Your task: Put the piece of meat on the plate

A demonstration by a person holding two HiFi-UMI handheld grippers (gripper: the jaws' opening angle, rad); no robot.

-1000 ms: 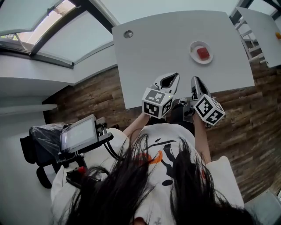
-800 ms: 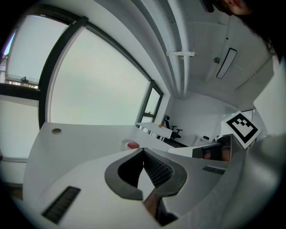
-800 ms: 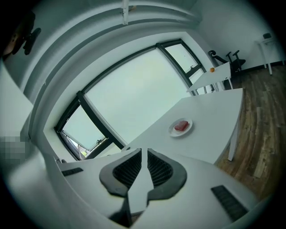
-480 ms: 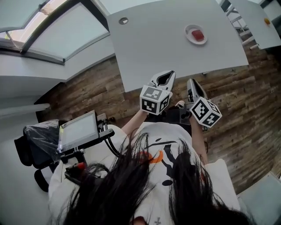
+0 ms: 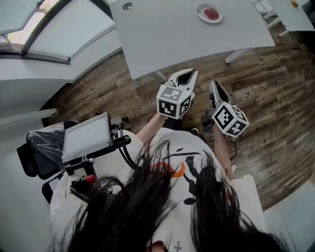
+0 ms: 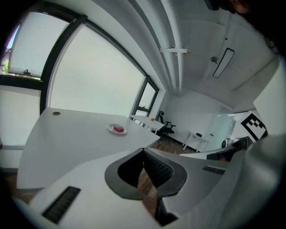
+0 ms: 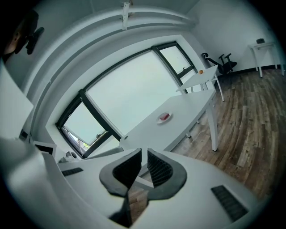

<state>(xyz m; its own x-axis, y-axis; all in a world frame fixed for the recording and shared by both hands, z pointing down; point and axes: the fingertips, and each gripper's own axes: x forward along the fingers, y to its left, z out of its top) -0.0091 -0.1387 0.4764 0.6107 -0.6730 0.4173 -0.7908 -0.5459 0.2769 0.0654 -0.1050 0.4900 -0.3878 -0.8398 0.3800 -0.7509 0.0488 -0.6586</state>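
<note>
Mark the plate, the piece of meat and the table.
plate (image 5: 199, 12), head view, on its left rim.
piece of meat (image 5: 211, 13), head view, on its red middle.
table (image 5: 162, 34), head view, on the bare top.

White table (image 5: 187, 34): plate (image 5: 199, 10) toward far right side, round grommet (image 5: 127, 6) near far left corner.

I wear a white T-shirt (image 5: 197, 162) with short sleeves and a black and orange print, and my long dark hair (image 5: 133, 211) lies over it. My left gripper (image 5: 189, 74) and right gripper (image 5: 215, 86) have smooth white shells. Each bears a cube (image 5: 173, 102) of black-and-white square markers. Their fingers (image 6: 157, 172) are lined with dark ridged pads.
</note>
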